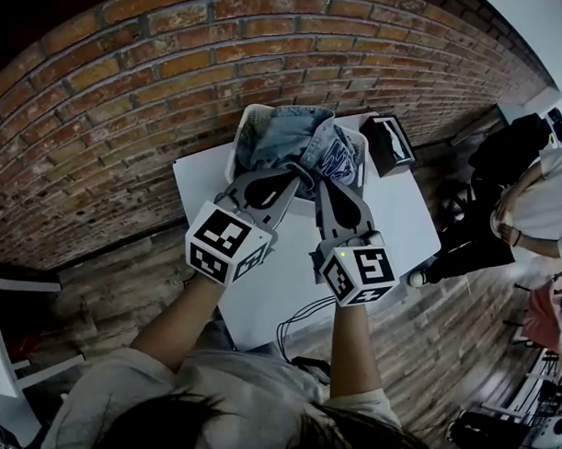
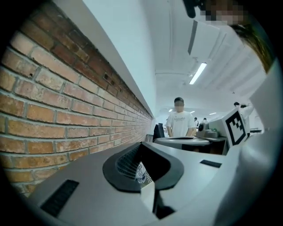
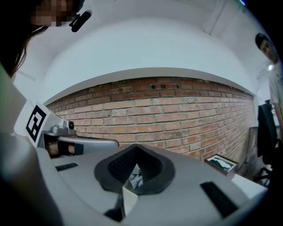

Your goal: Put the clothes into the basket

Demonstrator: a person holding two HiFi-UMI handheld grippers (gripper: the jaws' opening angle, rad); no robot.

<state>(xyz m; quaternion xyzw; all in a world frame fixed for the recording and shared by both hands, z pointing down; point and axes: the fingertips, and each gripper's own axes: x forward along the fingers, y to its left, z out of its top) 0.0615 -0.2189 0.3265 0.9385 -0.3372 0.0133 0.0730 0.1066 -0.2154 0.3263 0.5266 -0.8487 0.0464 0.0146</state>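
Holding a tool in each hand, a person reaches both arms out over a white table [image 1: 396, 220]. Each tool has a cube with black and white squares on it, close to the hand.

The left gripper [image 1: 285, 182] is closed tight on the clothes [image 1: 287, 136]. In the left gripper view, the left gripper [image 2: 148, 187] has a small bit of printed cloth [image 2: 141, 172] pinched between its jaws. The right gripper [image 1: 329, 184] is closed tight on the clothes too. In the right gripper view, the right gripper [image 3: 128, 189] shows a bit of the same cloth [image 3: 135, 176] squeezed between its jaws. The two tips are near each other, side by side.

The clothes are pale blue, like jeans, with a darker printed part on the right. They hang in a bunch from both tools, right over the white basket [image 1: 233, 158]. The far part of the bunch lies inside the basket.

The basket stands on the far side of the table. Just to its right sits a black box [image 1: 389, 143] with a picture on top. Past the table is a brick wall [image 1: 165, 76]. Far off to the right stands another person [image 1: 543, 210] in a white top.
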